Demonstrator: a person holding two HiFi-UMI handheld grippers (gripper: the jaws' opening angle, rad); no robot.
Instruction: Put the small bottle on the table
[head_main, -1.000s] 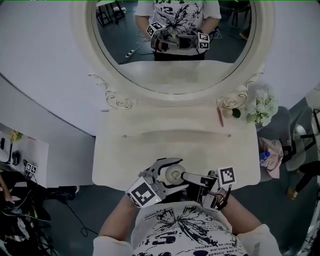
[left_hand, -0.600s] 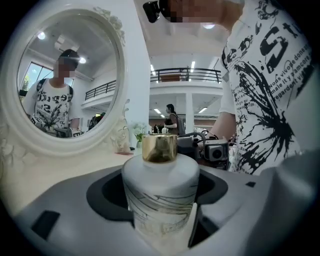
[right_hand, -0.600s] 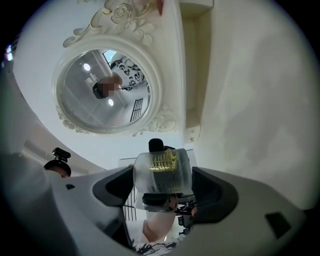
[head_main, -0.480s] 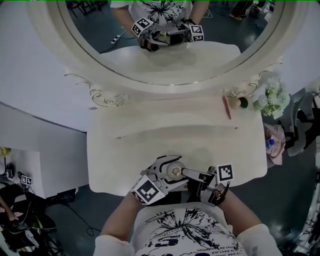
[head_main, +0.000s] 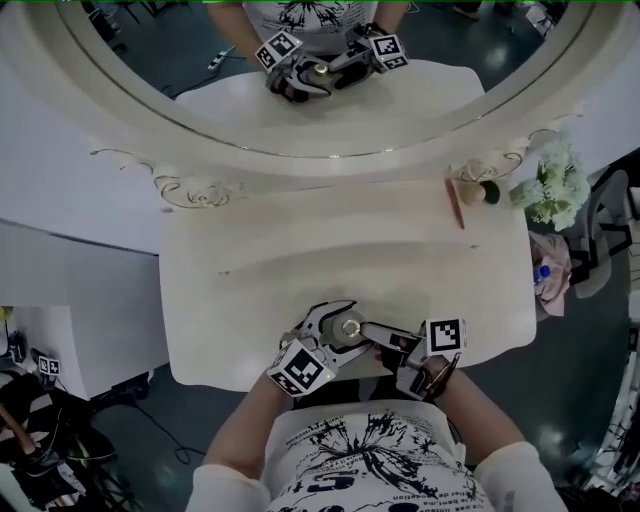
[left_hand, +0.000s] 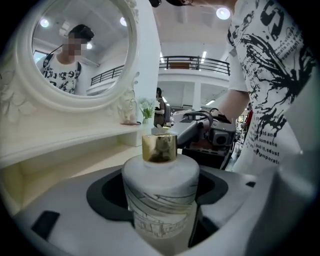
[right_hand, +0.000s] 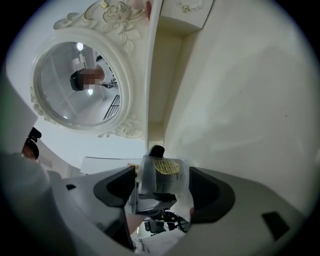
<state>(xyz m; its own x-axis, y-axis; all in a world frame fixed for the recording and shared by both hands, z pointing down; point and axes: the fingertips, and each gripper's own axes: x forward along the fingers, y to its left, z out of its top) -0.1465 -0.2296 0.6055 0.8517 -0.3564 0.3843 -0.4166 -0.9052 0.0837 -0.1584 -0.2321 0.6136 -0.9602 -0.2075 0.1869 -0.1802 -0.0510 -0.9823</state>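
The left gripper (head_main: 338, 330) is clamping the bottle (left_hand: 160, 185) upright at the tabletop's (head_main: 300, 265) near edge, the right gripper (right_hand: 162, 189) is waiting beside it with jaws apart, so placing seems under way, and setting the bottle down and letting go is likely coming next.

bottle (left_hand: 160, 200): matt wht, frosted | cap (left_hand: 159, 148): glossy gold metal | table (head_main: 300, 250): smooth cream, semi-gloss

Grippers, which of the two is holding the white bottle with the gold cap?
The left gripper: the white bottle sits clamped between its jaws. The right gripper only points at it from the side, jaws apart.
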